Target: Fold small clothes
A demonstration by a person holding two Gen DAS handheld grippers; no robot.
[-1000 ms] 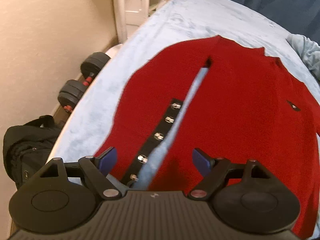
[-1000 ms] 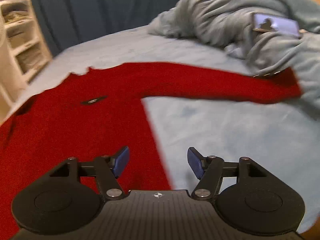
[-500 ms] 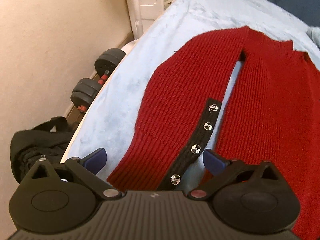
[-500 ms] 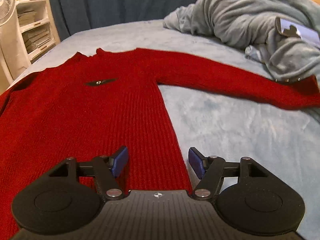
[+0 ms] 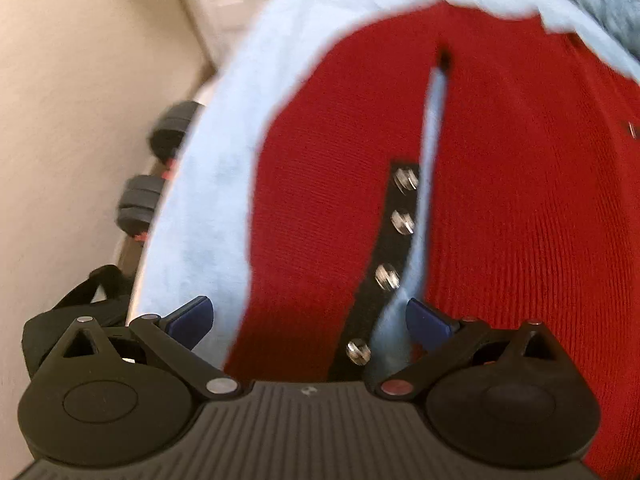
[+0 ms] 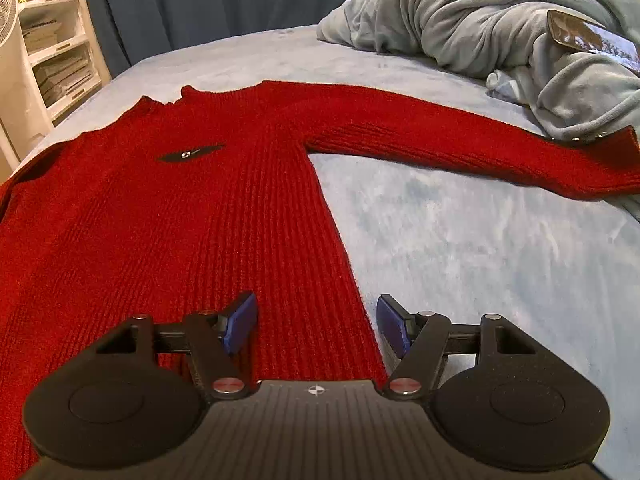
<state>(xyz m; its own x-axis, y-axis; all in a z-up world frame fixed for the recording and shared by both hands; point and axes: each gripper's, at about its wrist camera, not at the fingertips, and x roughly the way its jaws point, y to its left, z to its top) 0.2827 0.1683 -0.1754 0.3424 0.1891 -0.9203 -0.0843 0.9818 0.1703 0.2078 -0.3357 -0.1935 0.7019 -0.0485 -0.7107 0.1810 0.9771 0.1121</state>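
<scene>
Right hand-held gripper [image 6: 316,322] gapes over sweater [image 6: 168,216], hem hidden.

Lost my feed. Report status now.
Left tool open over sleeve cuff. Right tool open at red sweater hem. Grey blanket overlaps far cuff.

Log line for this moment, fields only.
stage: pre-grasp | left gripper: open over sleeve cuff | right gripper: open over red sweater side edge | bed: sweater flat, unfolded
</scene>
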